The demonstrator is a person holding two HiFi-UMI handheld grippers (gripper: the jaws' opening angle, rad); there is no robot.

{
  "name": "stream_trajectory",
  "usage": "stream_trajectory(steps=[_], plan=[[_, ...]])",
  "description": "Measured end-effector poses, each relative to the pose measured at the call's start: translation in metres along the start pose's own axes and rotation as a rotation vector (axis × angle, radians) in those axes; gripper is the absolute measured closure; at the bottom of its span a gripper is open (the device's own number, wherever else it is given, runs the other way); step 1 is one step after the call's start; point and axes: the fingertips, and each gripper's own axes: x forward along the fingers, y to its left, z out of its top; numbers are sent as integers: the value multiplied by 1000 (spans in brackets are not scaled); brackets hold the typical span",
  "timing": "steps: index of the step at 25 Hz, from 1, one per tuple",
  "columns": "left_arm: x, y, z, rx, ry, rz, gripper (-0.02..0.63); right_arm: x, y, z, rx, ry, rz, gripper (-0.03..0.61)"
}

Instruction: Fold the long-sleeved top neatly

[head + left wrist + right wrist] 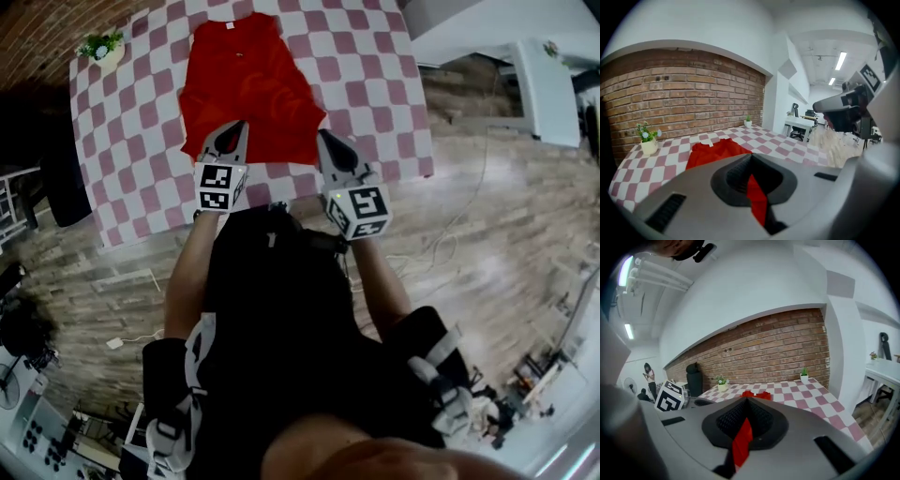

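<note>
A red long-sleeved top (246,84) lies flat on the pink-and-white checked table (375,75), collar toward the far edge. Both grippers sit at its near hem. My left gripper (235,128) is shut on the hem's left part, and a strip of red cloth (757,199) shows pinched between its jaws. My right gripper (324,138) is shut on the hem's right part, with a fold of red cloth (741,442) caught between its jaws. In both gripper views the rest of the top (717,149) (757,394) lies on the table beyond the jaws.
A small potted plant (101,47) stands at the table's far left corner, another plant (804,375) at the far right by the brick wall. A black object (61,178) stands left of the table and a white desk (548,89) to the right. A person (648,376) stands far off.
</note>
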Motion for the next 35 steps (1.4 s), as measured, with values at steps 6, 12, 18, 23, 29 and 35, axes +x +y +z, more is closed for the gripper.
stream_trajectory(steps=[6, 12, 18, 23, 29, 35], plan=[[2, 51, 22, 18, -30, 29, 607, 57, 10, 26, -56, 15, 66, 570], [25, 116, 35, 38, -12, 31, 606, 136, 9, 55, -109, 28, 87, 570], [62, 171, 42, 69, 33, 5, 606, 209, -7, 65, -165, 83, 83, 569], [100, 212, 40, 98, 87, -39, 606, 270, -22, 66, -222, 151, 99, 568], [149, 246, 26, 154, 191, -104, 575, 339, -55, 50, -301, 282, 134, 545], [188, 280, 7, 197, 308, -169, 494, 398, -90, 9, -406, 506, 202, 463]])
